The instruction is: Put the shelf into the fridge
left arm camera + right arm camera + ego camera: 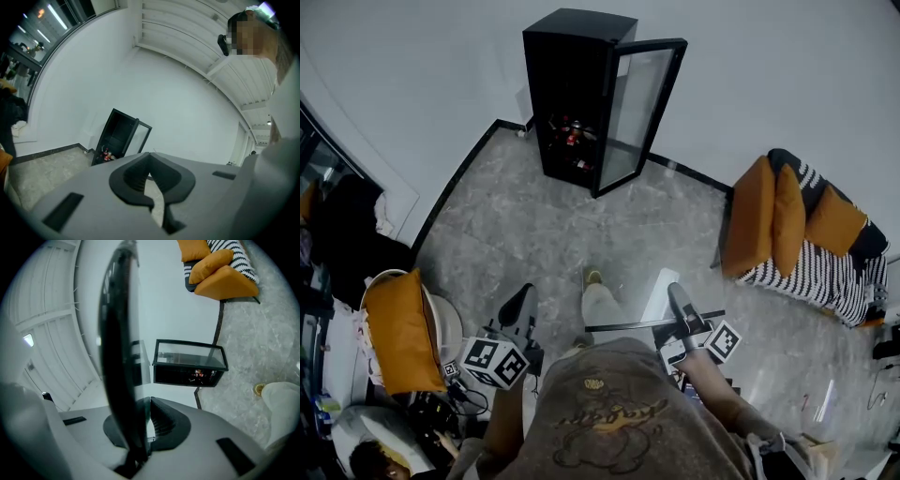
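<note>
The black fridge (pixel 572 94) stands against the far wall with its glass door (pixel 639 108) swung open. My right gripper (pixel 677 298) is shut on the glass shelf (pixel 656 323), a clear pane with a black rim held roughly level in front of me. In the right gripper view the shelf (pixel 117 352) shows edge-on, pinched between the jaws of the right gripper (pixel 143 404), with the fridge (pixel 190 364) beyond. My left gripper (pixel 523 300) is held off to the left, apart from the shelf. The left gripper (pixel 149 155) is shut on nothing and points toward the fridge (pixel 117 136).
Bottles and cans (pixel 572 136) sit on the fridge's lower levels. A sofa with orange cushions and a striped throw (pixel 797 225) stands at the right. An orange cushion (pixel 398 328) lies on a seat at the left. Grey stone floor (pixel 534 225) lies between me and the fridge.
</note>
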A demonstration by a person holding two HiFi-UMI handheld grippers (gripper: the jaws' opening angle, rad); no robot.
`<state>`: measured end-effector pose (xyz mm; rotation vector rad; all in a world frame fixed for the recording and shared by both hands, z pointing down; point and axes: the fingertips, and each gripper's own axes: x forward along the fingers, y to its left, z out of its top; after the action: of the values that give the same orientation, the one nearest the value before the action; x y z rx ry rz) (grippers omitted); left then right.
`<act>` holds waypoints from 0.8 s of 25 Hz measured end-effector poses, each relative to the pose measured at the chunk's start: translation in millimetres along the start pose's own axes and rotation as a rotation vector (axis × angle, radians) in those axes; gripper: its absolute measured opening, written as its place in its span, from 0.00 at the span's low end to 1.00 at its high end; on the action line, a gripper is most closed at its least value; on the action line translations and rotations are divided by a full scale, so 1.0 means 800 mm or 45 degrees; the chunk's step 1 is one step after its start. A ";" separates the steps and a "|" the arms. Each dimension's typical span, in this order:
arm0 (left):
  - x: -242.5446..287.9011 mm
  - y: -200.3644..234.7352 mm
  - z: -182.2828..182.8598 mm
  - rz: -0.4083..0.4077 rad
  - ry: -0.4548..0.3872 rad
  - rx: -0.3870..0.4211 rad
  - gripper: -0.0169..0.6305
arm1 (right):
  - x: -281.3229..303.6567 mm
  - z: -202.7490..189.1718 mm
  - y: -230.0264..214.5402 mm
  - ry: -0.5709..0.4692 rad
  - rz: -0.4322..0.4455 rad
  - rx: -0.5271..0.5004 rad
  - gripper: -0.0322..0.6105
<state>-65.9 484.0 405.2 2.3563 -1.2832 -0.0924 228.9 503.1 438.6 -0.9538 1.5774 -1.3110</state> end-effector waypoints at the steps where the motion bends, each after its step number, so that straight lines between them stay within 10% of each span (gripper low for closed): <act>1: 0.004 0.005 0.001 0.005 -0.001 -0.002 0.03 | 0.006 0.001 -0.004 -0.006 -0.001 0.007 0.09; 20: 0.086 0.073 0.034 0.016 0.021 -0.010 0.03 | 0.132 0.013 -0.040 0.023 -0.008 0.051 0.09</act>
<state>-80.4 391.6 415.6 2.3370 -1.2877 -0.0733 202.9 396.7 455.0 -0.9254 1.5575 -1.3538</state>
